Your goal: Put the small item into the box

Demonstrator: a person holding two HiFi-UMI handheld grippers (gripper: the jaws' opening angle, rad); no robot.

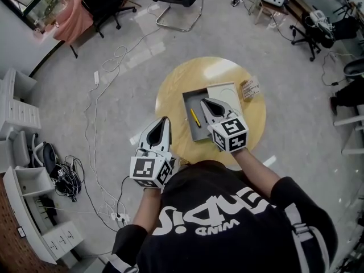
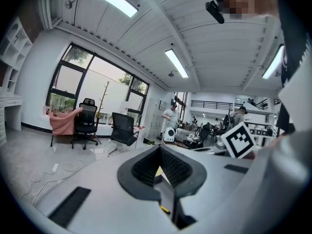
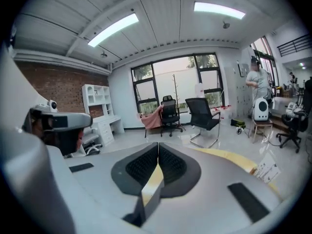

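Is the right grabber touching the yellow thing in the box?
Apart. In the head view, bare box floor shows between the right gripper and the yellow item; the right gripper view shows its jaws shut on nothing.

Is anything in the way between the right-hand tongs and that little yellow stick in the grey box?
Nothing visible does. The yellow stick lies uncovered in the open grey box, and the right tongs, shut and empty, show just beside it in the head view.
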